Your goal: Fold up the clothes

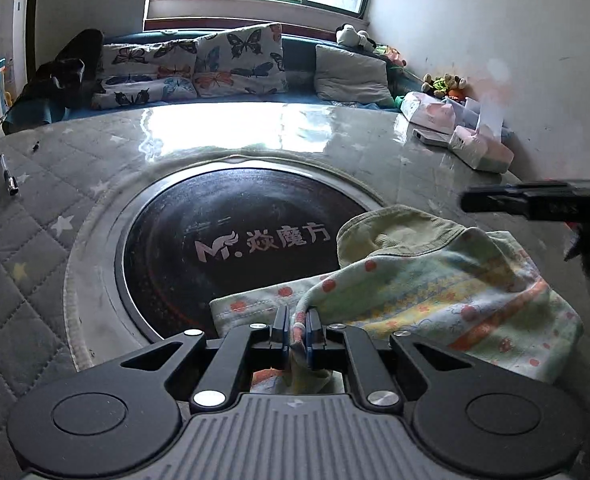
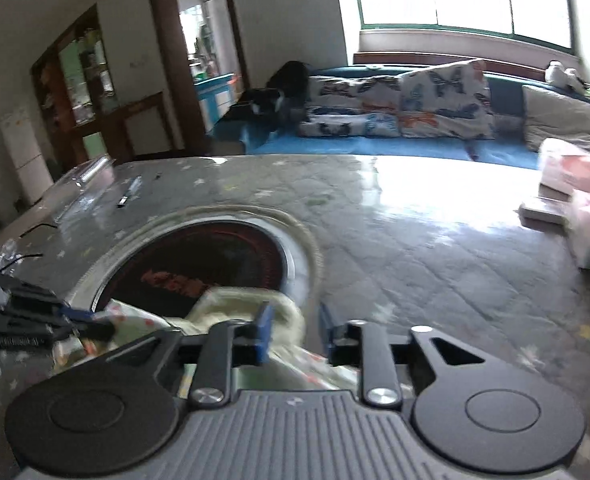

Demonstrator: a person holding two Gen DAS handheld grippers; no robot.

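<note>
A small pale-green garment (image 1: 447, 284) with orange dots and yellow stripes lies crumpled on the table, partly over the round black hotplate (image 1: 231, 248). My left gripper (image 1: 297, 330) is shut on a fold of its near edge. The right gripper (image 1: 535, 200) shows as a dark shape at the right of the left wrist view, above the cloth's far side. In the right wrist view my right gripper (image 2: 295, 334) stands open, with the garment (image 2: 251, 308) bunched between and under its blue pads. The left gripper (image 2: 55, 320) appears at the lower left there, holding the cloth.
The table (image 1: 35, 280) wears a grey quilted star-print cover under clear film. A pen (image 1: 9, 176) lies at the far left. Tissue packs and boxes (image 1: 463, 136) stand at the far right by the wall. A sofa with butterfly cushions (image 1: 215, 68) runs behind the table.
</note>
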